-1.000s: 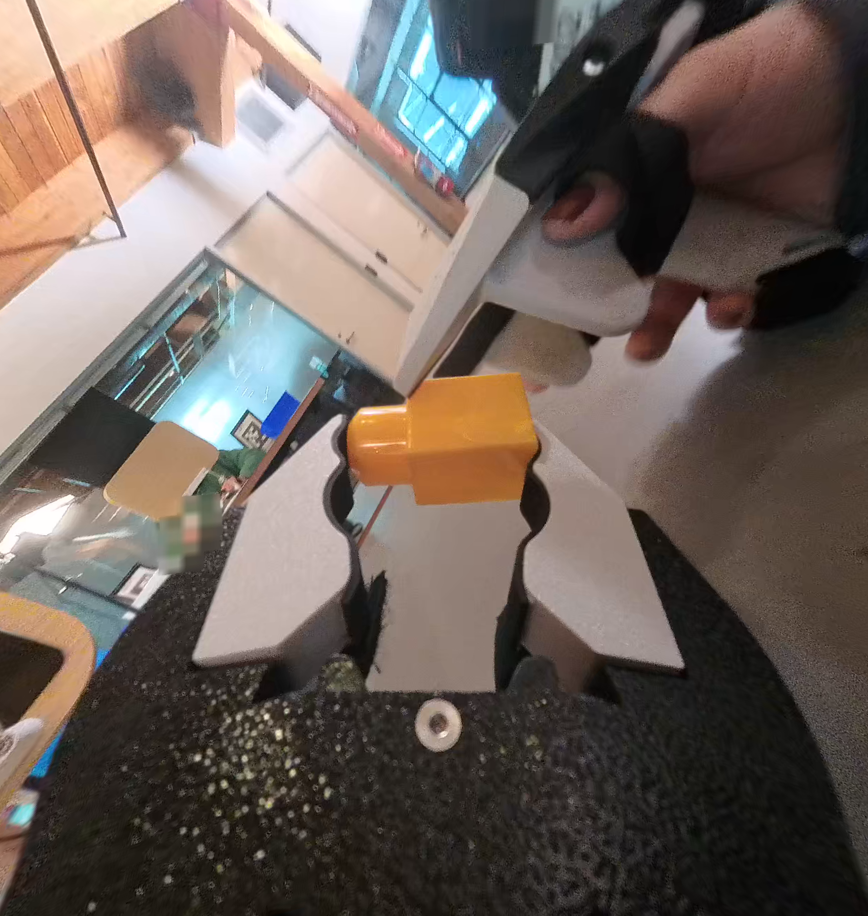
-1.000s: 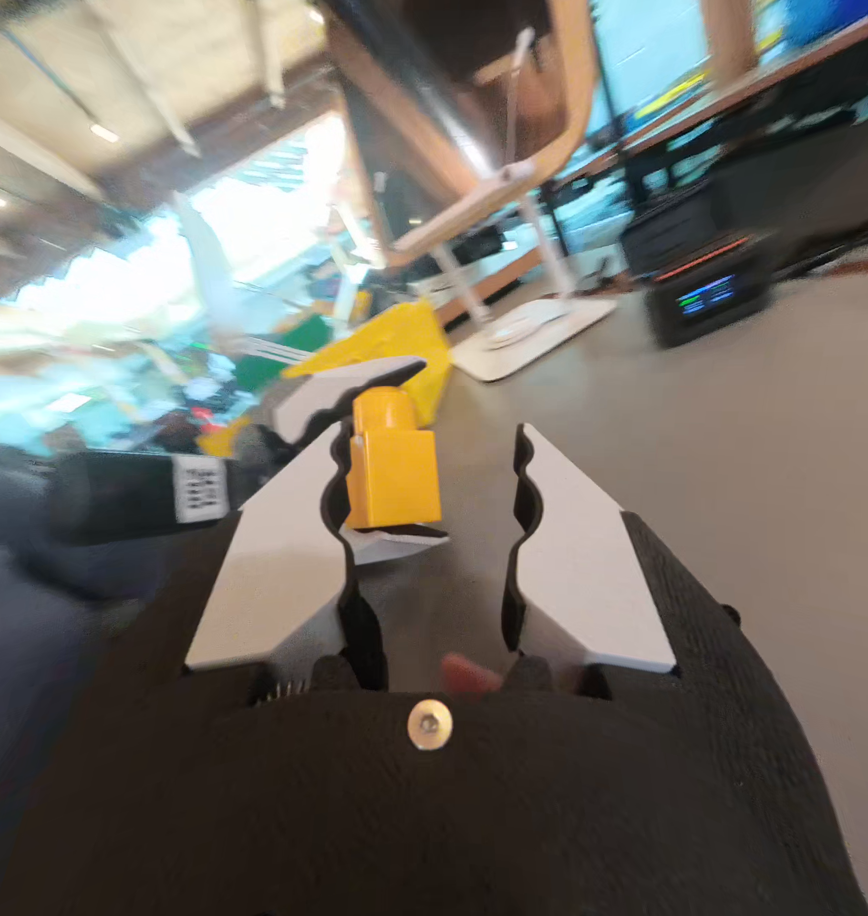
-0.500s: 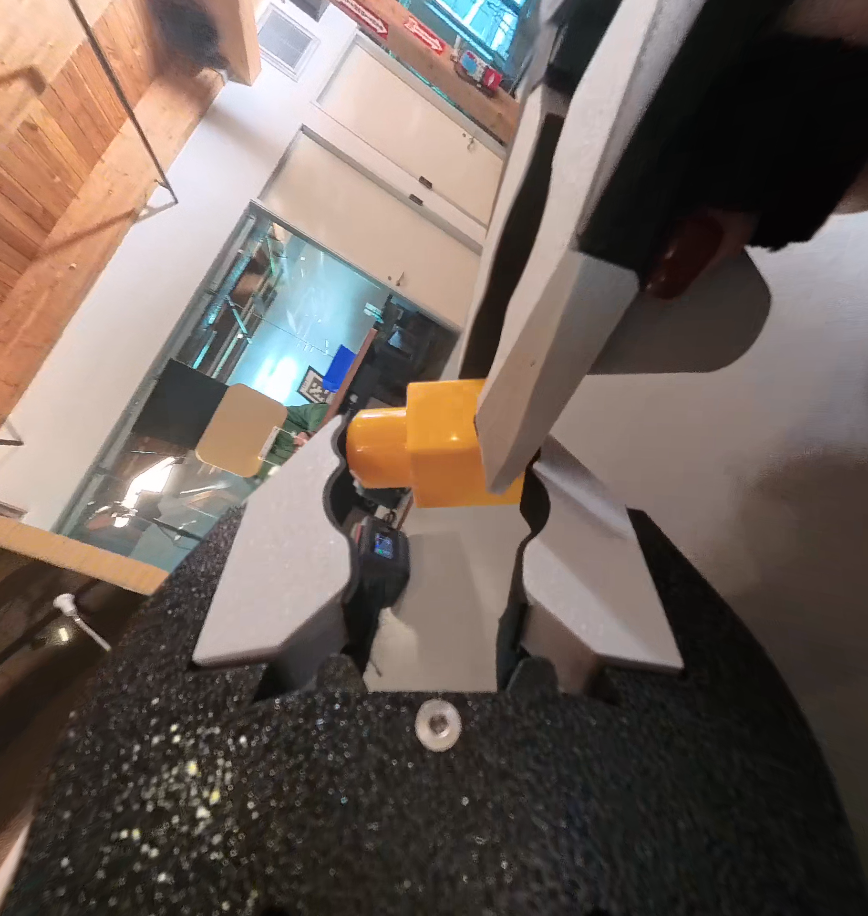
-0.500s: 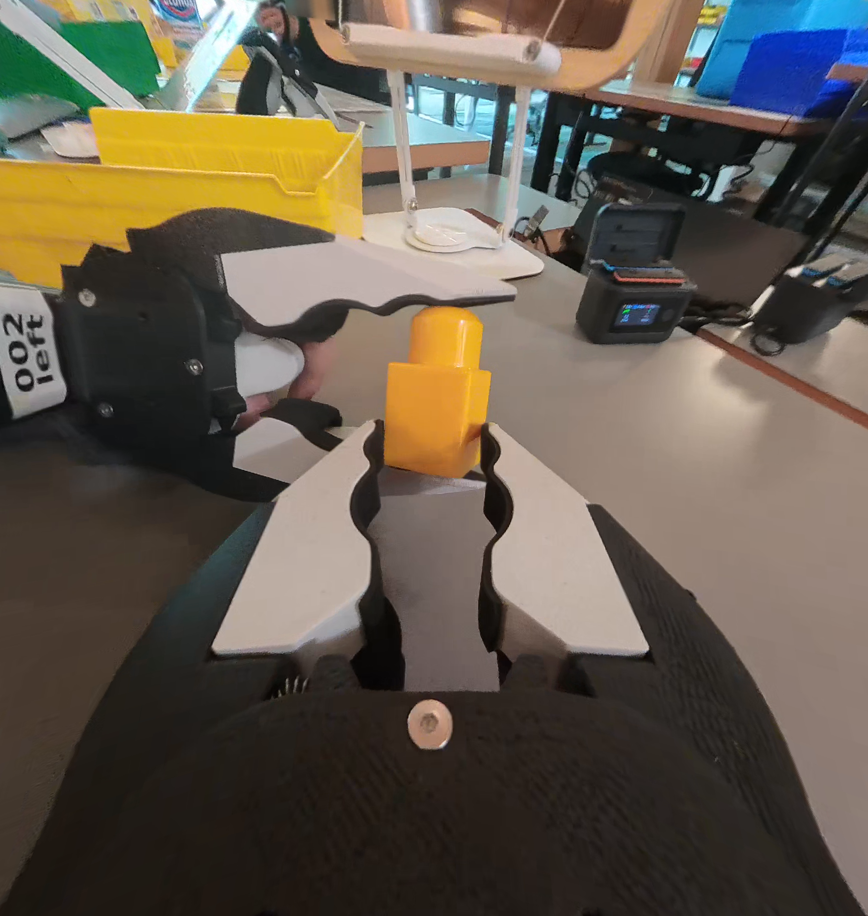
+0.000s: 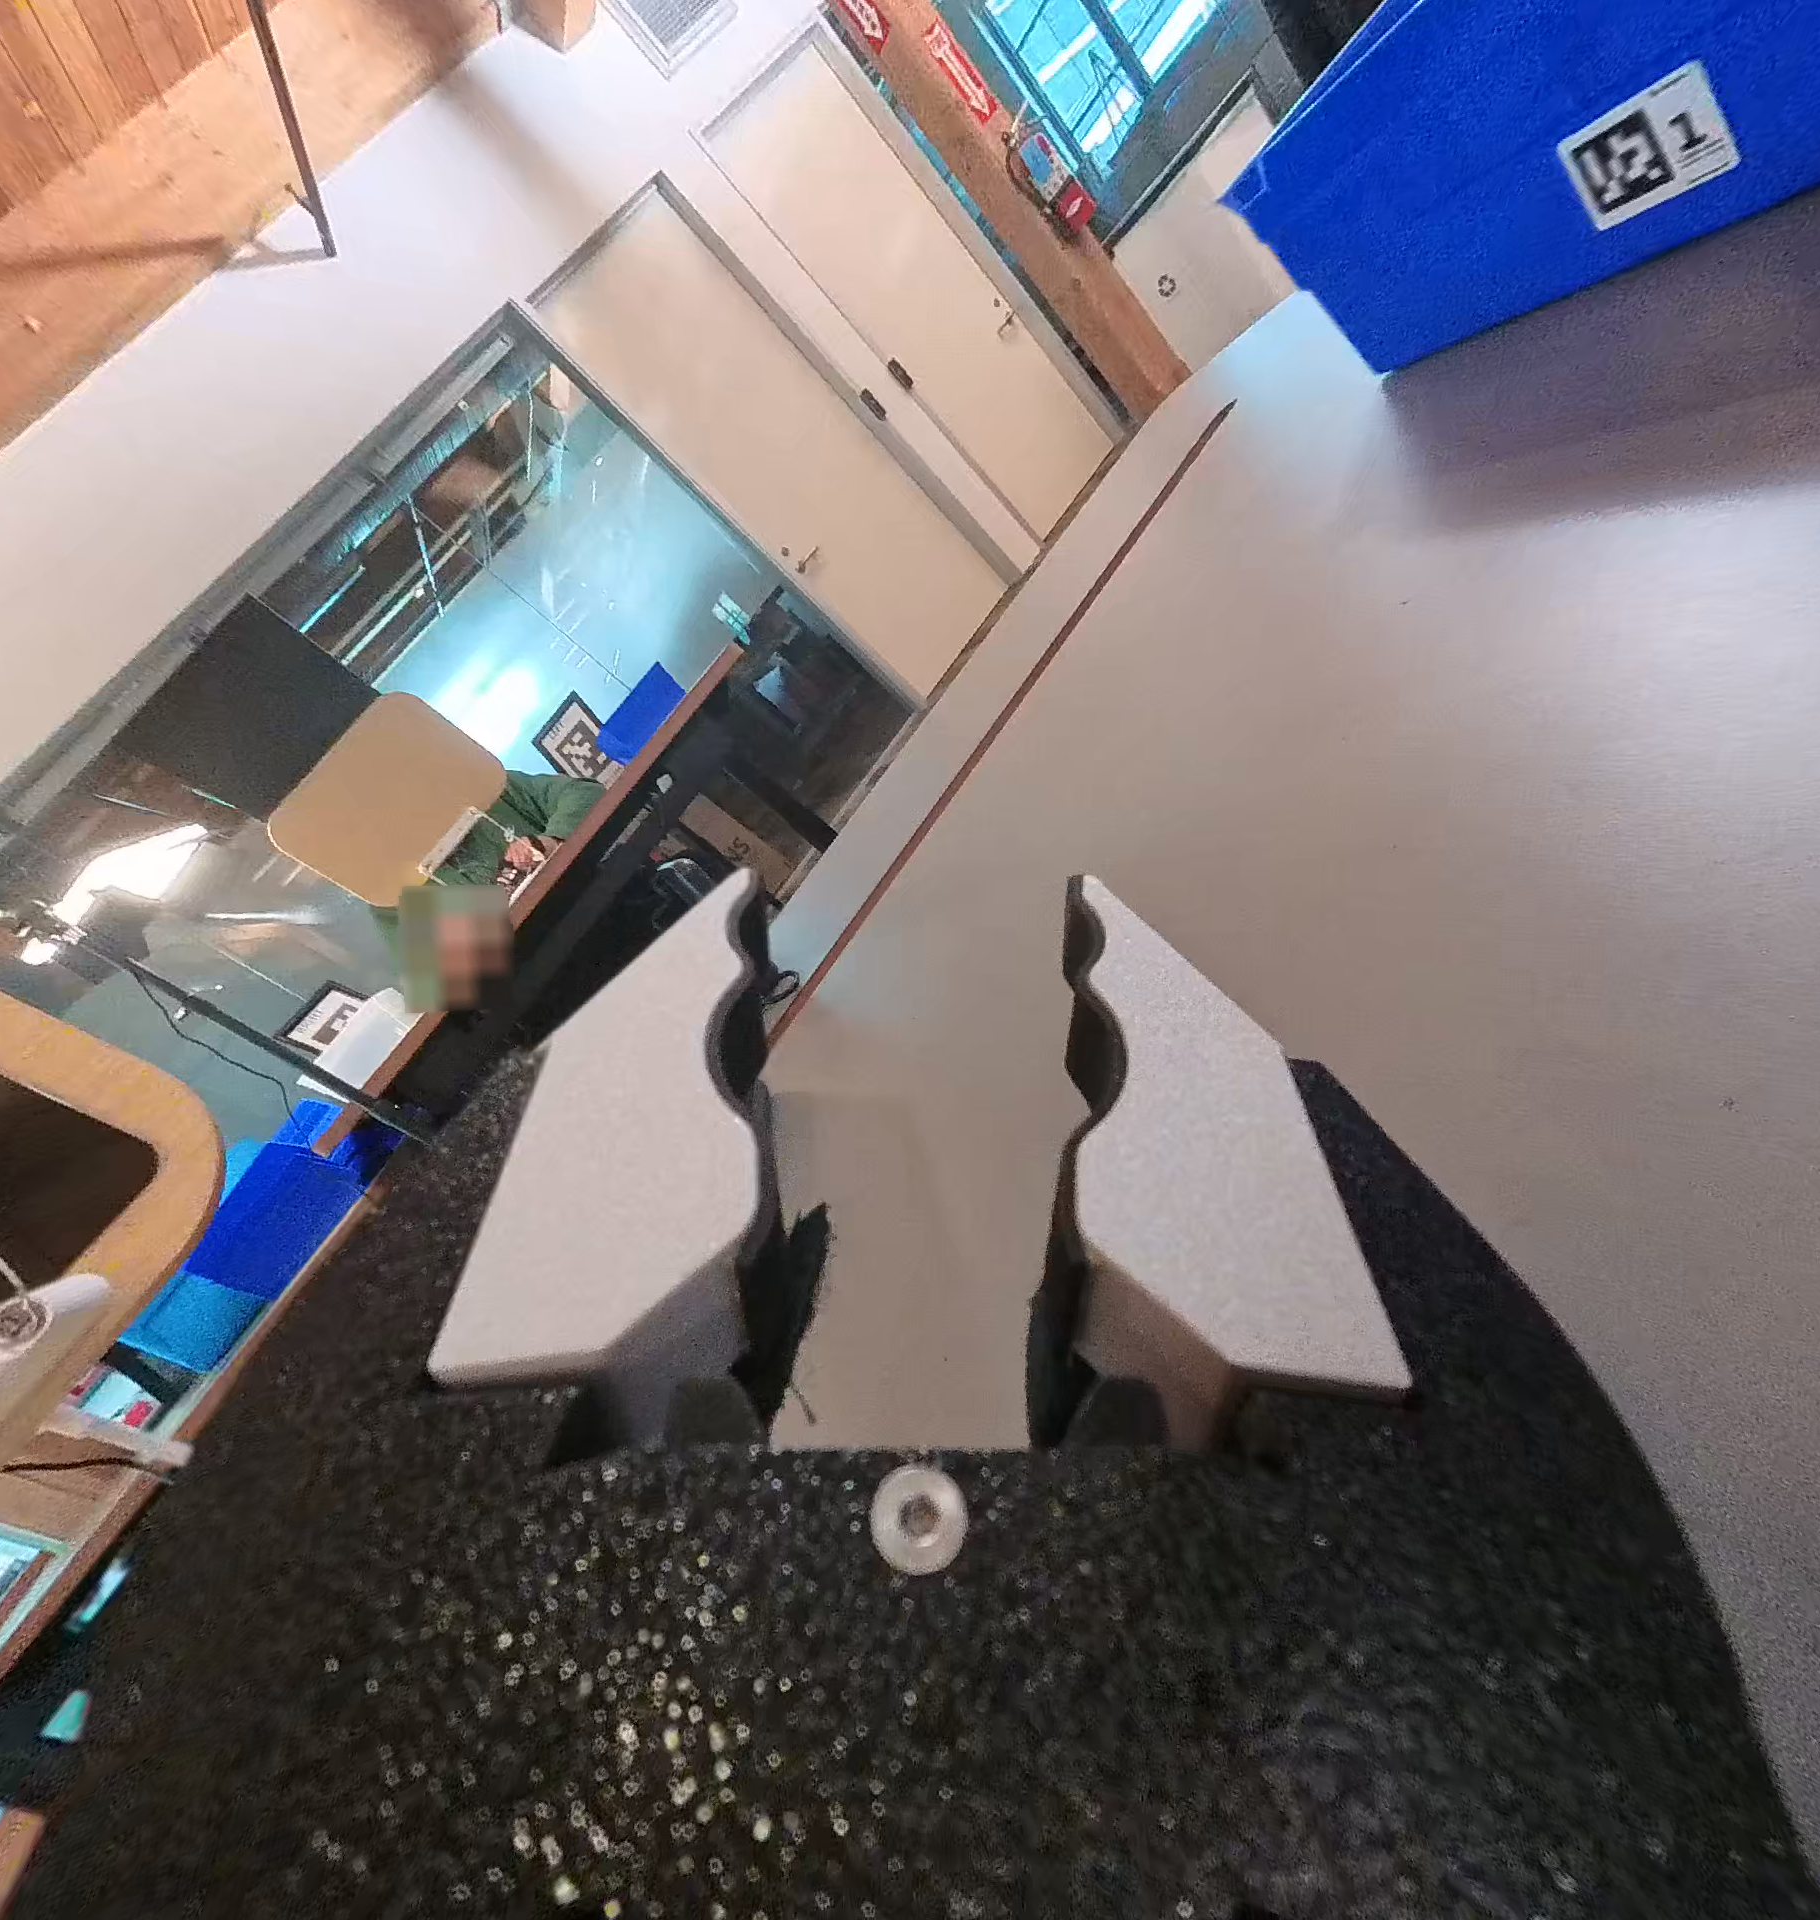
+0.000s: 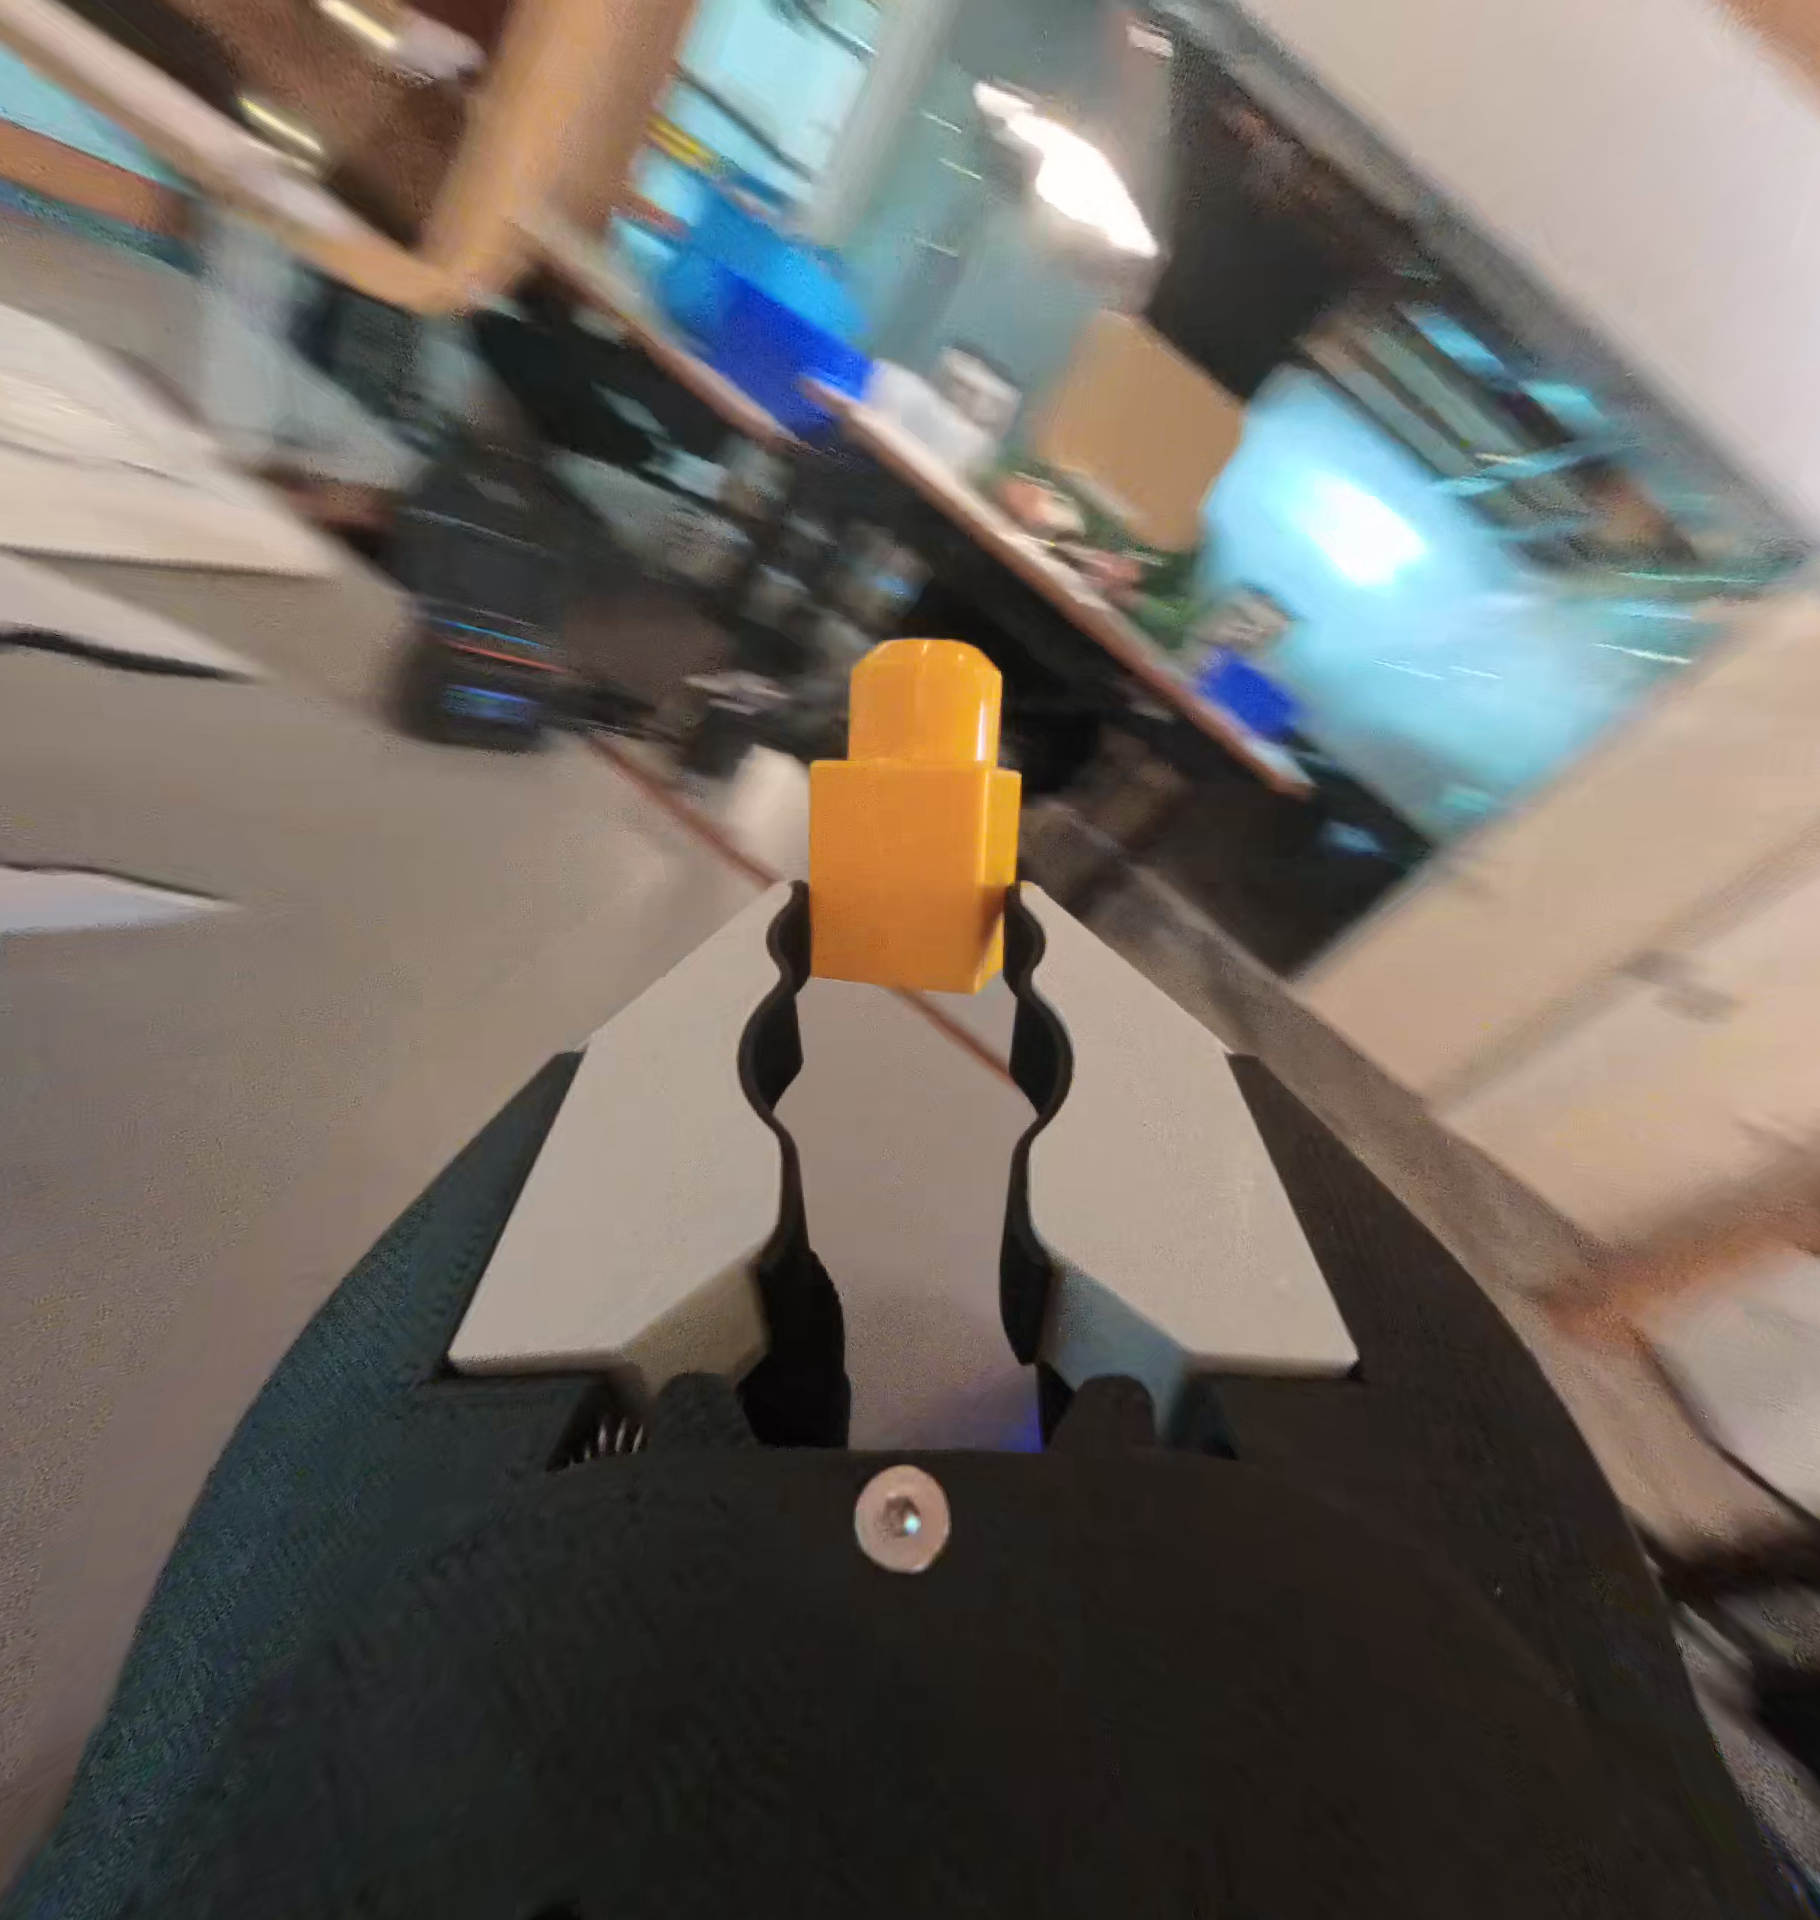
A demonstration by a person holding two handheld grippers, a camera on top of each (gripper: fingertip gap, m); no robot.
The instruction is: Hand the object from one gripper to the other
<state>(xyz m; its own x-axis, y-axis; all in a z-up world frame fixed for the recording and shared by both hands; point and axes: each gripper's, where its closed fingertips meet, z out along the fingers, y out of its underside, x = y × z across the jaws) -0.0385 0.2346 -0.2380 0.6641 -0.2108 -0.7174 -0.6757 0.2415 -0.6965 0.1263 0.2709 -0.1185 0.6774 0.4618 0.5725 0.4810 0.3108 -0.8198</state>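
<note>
Right wrist view gave us the right gripper with its fingers clamped on the orange block, gripped by its lower sides at the fingertips, round stud pointing away from the camera. Behind it we saw only blur above the grey bench. We found the left gripper spread apart and empty over that bench, a blue bin standing at the far right.
</note>
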